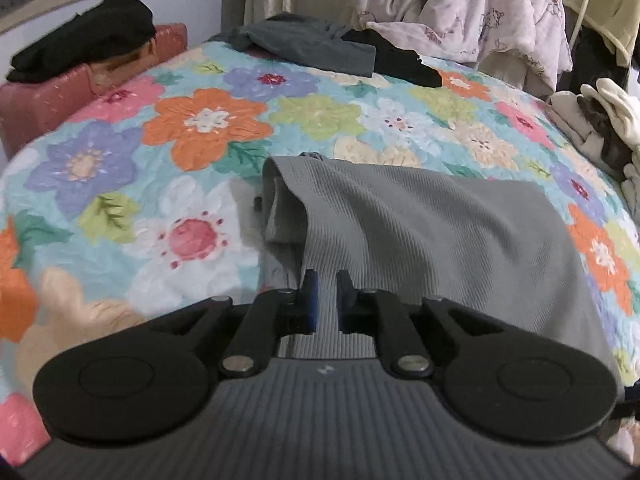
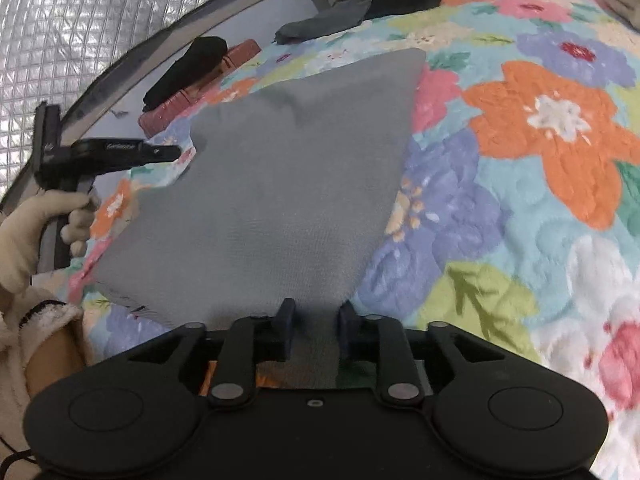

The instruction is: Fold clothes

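My left gripper [image 1: 324, 296] has its blue-padded jaws a narrow gap apart, with the grey ribbed garment [image 1: 420, 240] running up between them; whether the pads actually bite the cloth I cannot tell from my own camera. From the right wrist view I see this same gripper [image 2: 176, 153] side-on at the garment's far left edge, its tip touching the cloth, but the jaw state is hidden there too. A gloved hand [image 2: 36, 232] grips its handle, a fleecy sleeve [image 2: 24, 320] below it.

My right gripper [image 2: 316, 320] has its jaws spread a little wider, and the garment's [image 2: 280, 200] near edge drops down between them. It looks lifted off the bed here, yet I cannot confirm a pinch.

The garment lies in the middle of the floral quilt [image 1: 160, 160], partly raised and tented between my two grippers, one fold hanging loose at its left end in the left view.

Further out on the quilt: a dark grey garment [image 1: 312, 44] and a black one [image 1: 400, 60] touching it at the far edge. A black cloth [image 1: 88, 36] sits on a reddish box [image 1: 48, 96] at the left. Pale clothes [image 1: 600, 120] are heaped at the right.
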Demonstrator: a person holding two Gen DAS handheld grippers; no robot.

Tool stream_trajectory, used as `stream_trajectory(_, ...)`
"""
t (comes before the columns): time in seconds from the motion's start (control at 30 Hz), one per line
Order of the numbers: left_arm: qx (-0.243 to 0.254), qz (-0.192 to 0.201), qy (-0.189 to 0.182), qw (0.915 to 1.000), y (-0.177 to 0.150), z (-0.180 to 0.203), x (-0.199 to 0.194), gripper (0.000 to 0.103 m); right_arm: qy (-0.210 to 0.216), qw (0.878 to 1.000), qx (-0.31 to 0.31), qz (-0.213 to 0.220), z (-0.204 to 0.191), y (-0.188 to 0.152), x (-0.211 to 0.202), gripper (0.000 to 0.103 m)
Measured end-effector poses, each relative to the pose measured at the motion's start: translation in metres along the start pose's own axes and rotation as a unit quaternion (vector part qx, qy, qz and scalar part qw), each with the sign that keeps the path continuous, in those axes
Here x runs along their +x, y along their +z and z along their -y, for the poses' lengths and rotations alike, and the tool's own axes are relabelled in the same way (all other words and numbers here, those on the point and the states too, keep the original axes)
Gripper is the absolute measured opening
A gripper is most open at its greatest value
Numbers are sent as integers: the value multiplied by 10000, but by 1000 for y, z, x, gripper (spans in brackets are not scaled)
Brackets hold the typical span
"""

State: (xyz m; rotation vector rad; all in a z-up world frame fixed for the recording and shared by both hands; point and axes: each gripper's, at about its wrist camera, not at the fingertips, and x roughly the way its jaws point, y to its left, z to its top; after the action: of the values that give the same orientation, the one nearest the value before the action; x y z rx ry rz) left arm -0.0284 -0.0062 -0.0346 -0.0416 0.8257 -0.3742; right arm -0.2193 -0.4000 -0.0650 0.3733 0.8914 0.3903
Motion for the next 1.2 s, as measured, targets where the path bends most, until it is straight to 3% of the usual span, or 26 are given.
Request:
stream_trajectory(0.03,-25,18,1,10000,2,-2,4,24,-31,10000,-27,-12,-2,2,3,38)
stream_trajectory(0.07,-48,58,21,10000,4,-5,8,39,-53,10000,-41,-23,-4,5,6,40)
stream_trajectory(0.13,-95,136,60,9998,7,-10,14,59,-1,10000,48,-49,-1,8,11,41)
stream_trajectory(0.17,-159,166,12,9997,9,-13,17,59,26,9999,96,-60,0,10,14,42)
stream_trajectory(0.23,-299,176,-231,9991,12,-20,24,55,105,9996,258,-62,5,9,18,44)
stream_trajectory(0.33,-298,155,-992,9945,12,-19,35,3,207,9987,476,-27,9,5,22,48)
stream_trajectory(0.37,-279,152,-1100,9934,11,-16,36,3,220,9985,491,-21,9,4,22,48)
stream_trajectory(0.43,-22,231,-921,9955,8,-8,37,3,231,9985,501,-8,9,4,22,48)
stream_trajectory(0.53,532,242,84,9983,11,-2,39,3,213,9987,469,4,8,4,24,48)
stream_trajectory(0.67,245,323,505,9979,12,-23,41,3,156,9991,398,13,6,3,24,48)
stream_trajectory(0.8,282,324,914,9949,10,-25,34,6,233,9982,550,89,10,0,23,49)
stream_trajectory(0.9,199,565,584,9965,6,-14,0,16,322,9978,554,157,13,-2,22,49)
stream_trajectory(0.93,278,629,444,9966,2,-6,-12,24,354,9977,542,179,13,-3,21,44)
stream_trajectory(0.97,387,675,284,9966,-1,4,-24,34,401,9973,582,203,14,-3,21,28)
stream_trajectory(1.03,664,777,-102,9947,-12,29,-48,41,501,9961,678,244,16,-3,21,19)
stream_trajectory(1.13,1324,595,-789,9863,-40,73,-65,41,637,9938,888,205,17,6,19,16)
stream_trajectory(1.2,1945,391,-1245,9722,-63,103,-71,47,794,9924,899,267,12,15,13,16)
